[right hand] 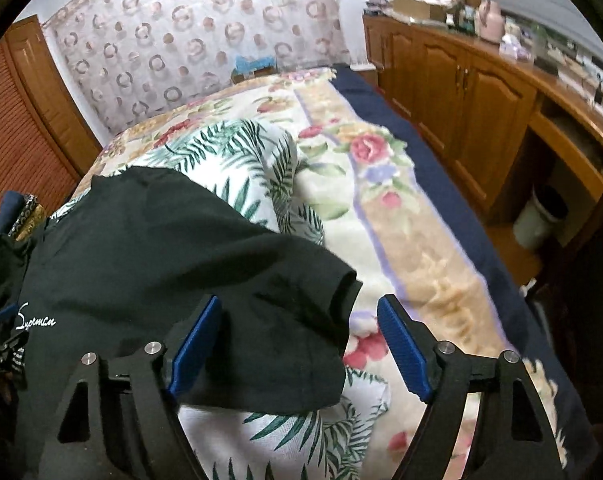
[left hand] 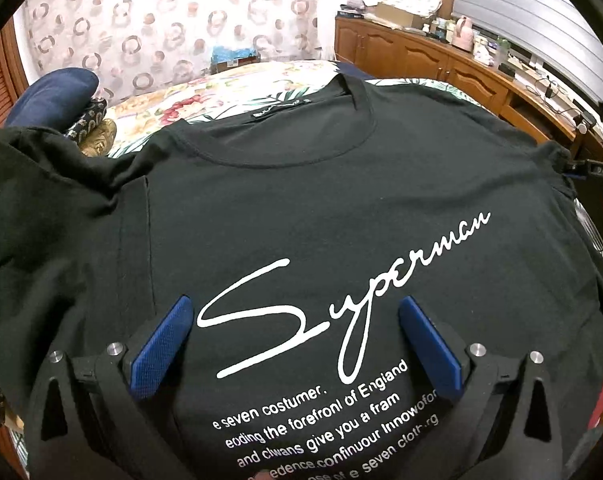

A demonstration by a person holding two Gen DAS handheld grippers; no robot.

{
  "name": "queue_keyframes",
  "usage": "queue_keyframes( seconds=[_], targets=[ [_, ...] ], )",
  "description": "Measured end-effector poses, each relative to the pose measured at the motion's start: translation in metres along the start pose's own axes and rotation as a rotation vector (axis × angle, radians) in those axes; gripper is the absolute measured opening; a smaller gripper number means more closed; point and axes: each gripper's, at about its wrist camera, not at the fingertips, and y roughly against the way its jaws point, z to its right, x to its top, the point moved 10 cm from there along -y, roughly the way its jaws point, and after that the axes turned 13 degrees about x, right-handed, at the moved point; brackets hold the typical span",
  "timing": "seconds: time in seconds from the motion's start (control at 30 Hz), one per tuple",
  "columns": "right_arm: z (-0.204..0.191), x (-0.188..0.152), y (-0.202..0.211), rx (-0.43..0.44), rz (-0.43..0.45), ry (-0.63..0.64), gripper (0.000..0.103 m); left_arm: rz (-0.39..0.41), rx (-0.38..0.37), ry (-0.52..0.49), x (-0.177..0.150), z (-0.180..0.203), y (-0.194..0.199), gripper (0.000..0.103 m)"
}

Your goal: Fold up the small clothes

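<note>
A black T-shirt (left hand: 321, 200) with white "Superman" script lies front up on the bed, collar at the far end. My left gripper (left hand: 297, 312) is open, its blue pads (left hand: 161, 344) just above the chest print. The left sleeve (left hand: 41, 184) is bunched up. In the right wrist view my right gripper (right hand: 299, 312) is open over the shirt's right sleeve (right hand: 285, 312), which lies flat on the bedding; the sleeve's hem sits between the blue pads (right hand: 401, 344). Neither gripper holds cloth.
The bed has a leaf-print sheet (right hand: 237, 152) over a floral blanket (right hand: 381, 184). Wooden cabinets (right hand: 461, 92) with clutter on top run along the right. A white bin (right hand: 539, 220) stands on the floor. Folded dark clothes (left hand: 57, 96) lie at far left.
</note>
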Motion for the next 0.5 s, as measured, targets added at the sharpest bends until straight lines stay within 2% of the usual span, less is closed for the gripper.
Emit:
queue_keyframes(
  seconds=[0.1,0.13,0.17,0.23,0.33,0.4,0.5],
  targets=[
    [0.004,0.006,0.002,0.029,-0.015,-0.022,0.065,0.000,0.000,0.000,0.000,0.000,0.000,0.103],
    [0.003,0.009,0.005,0.040,-0.013,-0.022,0.056,0.000,0.001,-0.001,0.000,0.000,0.000,0.103],
    [0.002,0.012,0.010,0.036,-0.010,-0.010,0.052,0.000,0.000,-0.001,0.000,0.000,0.000,0.103],
    [0.002,0.010,0.016,0.016,-0.006,0.025,0.032,0.000,0.000,-0.001,0.000,0.000,0.000,0.103],
    [-0.008,0.013,0.022,-0.014,0.016,0.091,0.015,0.000,0.001,-0.001,0.000,0.001,0.000,0.103],
    [-0.019,0.019,0.031,-0.025,0.045,0.135,0.011,0.000,0.001,-0.001,0.000,0.001,0.000,0.103],
    [-0.048,0.028,0.047,-0.008,0.101,0.190,0.010,0.000,0.001,0.000,0.000,0.001,0.000,0.103]
  ],
)
